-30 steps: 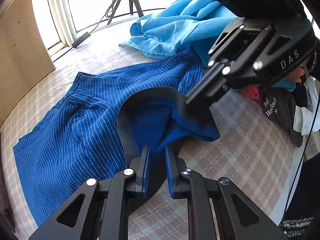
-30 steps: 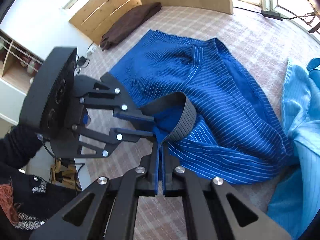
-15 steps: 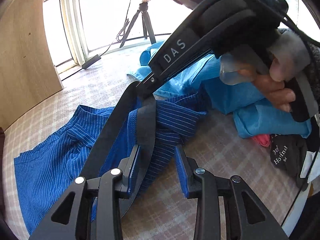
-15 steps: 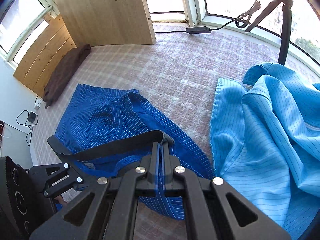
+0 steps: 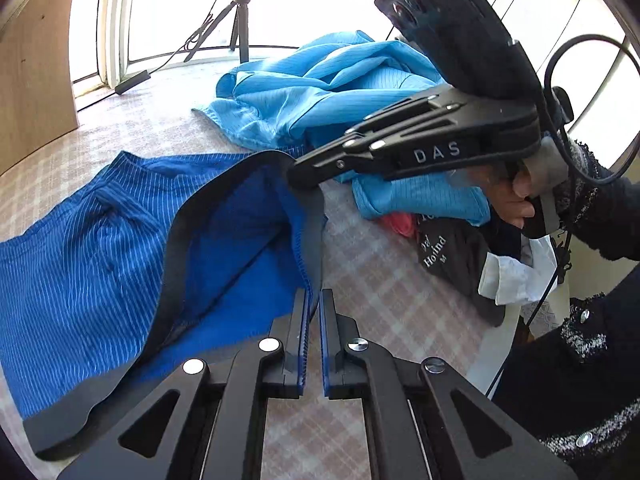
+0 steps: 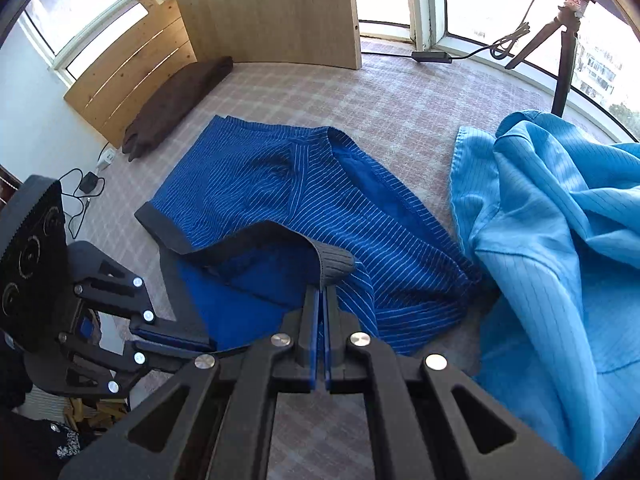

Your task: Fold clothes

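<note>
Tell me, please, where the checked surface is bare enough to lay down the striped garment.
Bare checked cover lies between the striped blue garment, the wooden board and the window. A smaller strip runs between the garment and the dark clothes. The light blue garment and that pile crowd the right.

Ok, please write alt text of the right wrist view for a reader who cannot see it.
The right gripper, fingers shut, pinches the dark ribbed waistband of a blue pinstriped garment that lies on a checked surface. The left gripper holds the same band at lower left. A light blue garment is heaped at right; a brown one lies behind.
</note>
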### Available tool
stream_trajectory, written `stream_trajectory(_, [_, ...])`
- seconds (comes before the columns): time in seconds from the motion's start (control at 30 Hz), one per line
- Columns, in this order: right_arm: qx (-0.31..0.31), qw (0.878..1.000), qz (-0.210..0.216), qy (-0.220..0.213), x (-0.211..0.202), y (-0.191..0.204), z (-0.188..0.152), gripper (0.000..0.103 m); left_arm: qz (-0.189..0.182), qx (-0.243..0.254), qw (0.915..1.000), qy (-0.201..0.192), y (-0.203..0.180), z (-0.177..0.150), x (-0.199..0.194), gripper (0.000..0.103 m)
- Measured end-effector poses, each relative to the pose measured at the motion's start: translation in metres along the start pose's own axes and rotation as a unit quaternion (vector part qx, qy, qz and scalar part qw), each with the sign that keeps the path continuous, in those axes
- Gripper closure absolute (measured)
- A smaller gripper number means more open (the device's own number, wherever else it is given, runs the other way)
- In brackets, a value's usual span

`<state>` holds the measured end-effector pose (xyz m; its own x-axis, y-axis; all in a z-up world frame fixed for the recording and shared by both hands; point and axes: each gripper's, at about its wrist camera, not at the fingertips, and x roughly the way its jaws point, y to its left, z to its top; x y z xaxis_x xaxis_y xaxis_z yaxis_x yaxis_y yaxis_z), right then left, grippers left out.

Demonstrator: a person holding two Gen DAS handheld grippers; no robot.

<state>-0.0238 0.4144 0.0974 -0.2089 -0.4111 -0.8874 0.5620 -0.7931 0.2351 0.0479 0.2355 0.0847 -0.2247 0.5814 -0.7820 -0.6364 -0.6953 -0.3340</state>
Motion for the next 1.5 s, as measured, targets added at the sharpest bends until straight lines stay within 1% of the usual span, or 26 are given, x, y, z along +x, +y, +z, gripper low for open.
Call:
stream_trajectory(0.03, [-0.002,1.0,-0.004,0.003,0.001,0.005,-0.013,0.101,0.012,-0.012,0.9998,-0.007,0.003,-0.014,-0.015,0.092])
stream_trajectory(0.07, [0.006,1.0,-0.001,0.007,0.005,0.006,-0.025,0.101,0.032,-0.03,0.9989,-0.016,0.009,-0.03,-0.031,0.088])
stream_trajectory(0.13, [0.039,0.999,0.014,0.016,0.013,0.002,-0.045,0.101,0.093,-0.066,0.9931,-0.027,0.029,-0.062,-0.063,0.086])
stream_trajectory(0.2, [0.063,0.998,0.01,0.018,0.017,-0.002,-0.055,0.101,0.177,-0.097,0.9791,-0.022,0.052,-0.089,-0.086,0.082])
stream_trajectory(0.27, [0.086,0.996,0.006,0.02,0.022,-0.007,-0.066,0.101,0.247,-0.109,0.9628,-0.005,0.078,-0.109,-0.1,0.082])
stream_trajectory(0.33, [0.1,0.995,-0.001,0.015,0.023,-0.007,-0.071,0.101,0.279,-0.121,0.9526,0.006,0.103,-0.12,-0.106,0.082])
stream_trajectory(0.37, [0.107,0.994,-0.006,0.007,0.019,-0.007,-0.072,0.101,0.279,-0.12,0.9526,0.012,0.113,-0.124,-0.104,0.08])
stream_trajectory(0.43, [0.13,0.991,-0.014,-0.013,0.012,-0.008,-0.073,0.101,0.271,-0.109,0.956,0.025,0.125,-0.128,-0.092,0.075])
stream_trajectory(0.53, [0.175,0.984,-0.019,-0.039,0.003,-0.01,-0.077,0.101,0.256,-0.093,0.9612,0.04,0.141,-0.131,-0.073,0.074])
stream_trajectory(0.6, [0.176,0.983,-0.041,-0.038,0.003,-0.002,-0.08,0.101,0.256,-0.089,0.9616,0.04,0.146,-0.129,-0.064,0.074])
stream_trajectory(0.67, [0.142,0.986,-0.087,-0.029,0.007,0.017,-0.08,0.101,0.239,-0.096,0.9659,0.028,0.153,-0.126,-0.063,0.074])
stream_trajectory(0.7, [0.121,0.985,-0.117,-0.026,0.009,0.026,-0.079,0.099,0.228,-0.097,0.9687,0.019,0.154,-0.124,-0.065,0.074])
stream_trajectory(0.73, [0.1,0.985,-0.141,-0.019,0.011,0.035,-0.079,0.093,0.217,-0.097,0.9712,0.011,0.155,-0.122,-0.067,0.074])
stream_trajectory(0.77, [0.083,0.983,-0.162,-0.014,0.013,0.043,-0.079,0.09,0.217,-0.09,0.972,0.007,0.155,-0.12,-0.067,0.074])
stream_trajectory(0.83, [0.046,0.979,-0.199,-0.017,0.018,0.057,-0.077,0.072,0.213,-0.075,0.9742,0.0,0.154,-0.116,-0.068,0.074])
stream_trajectory(0.93, [-0.003,0.969,-0.247,-0.021,0.026,0.074,-0.068,0.07,0.192,-0.071,0.9788,-0.004,0.157,-0.113,-0.071,0.074])
stream_trajectory(1.07, [-0.054,0.951,-0.304,-0.013,0.039,0.089,-0.049,0.07,0.181,-0.066,0.9812,-0.009,0.162,-0.111,-0.072,0.074])
stream_trajectory(1.17, [-0.09,0.947,-0.308,-0.014,0.045,0.094,-0.037,0.07,0.178,-0.077,0.9809,-0.017,0.163,-0.111,-0.076,0.074])
stream_trajectory(1.2, [-0.079,0.952,-0.297,-0.011,0.045,0.089,-0.037,0.076,0.178,-0.084,0.9802,-0.02,0.163,-0.112,-0.077,0.074])
stream_trajectory(1.23, [-0.067,0.956,-0.285,-0.009,0.044,0.084,-0.036,0.101,0.175,-0.093,0.9799,-0.022,0.164,-0.112,-0.077,0.074])
stream_trajectory(1.27, [-0.041,0.961,-0.272,-0.013,0.04,0.076,-0.037,0.101,0.173,-0.102,0.9793,-0.024,0.164,-0.113,-0.077,0.073])
stream_trajectory(1.3, [0.019,0.967,-0.252,-0.033,0.028,0.058,-0.044,0.101,0.177,-0.109,0.9778,-0.027,0.164,-0.114,-0.077,0.071])
stream_trajectory(1.33, [0.079,0.968,-0.232,-0.053,0.017,0.041,-0.05,0.101,0.18,-0.117,0.9763,-0.029,0.163,-0.114,-0.076,0.07])
stream_trajectory(1.37, [0.139,0.965,-0.211,-0.073,0.005,0.024,-0.057,0.101,0.183,-0.119,0.9754,-0.028,0.162,-0.114,-0.074,0.07])
stream_trajectory(1.4, [0.182,0.96,-0.194,-0.085,-0.003,0.01,-0.063,0.101,0.186,-0.12,0.9747,-0.028,0.16,-0.113,-0.071,0.07])
stream_trajectory(1.5, [0.195,0.962,-0.181,-0.066,0.002,-0.001,-0.075,0.101,0.194,-0.114,0.9741,-0.023,0.151,-0.109,-0.058,0.07])
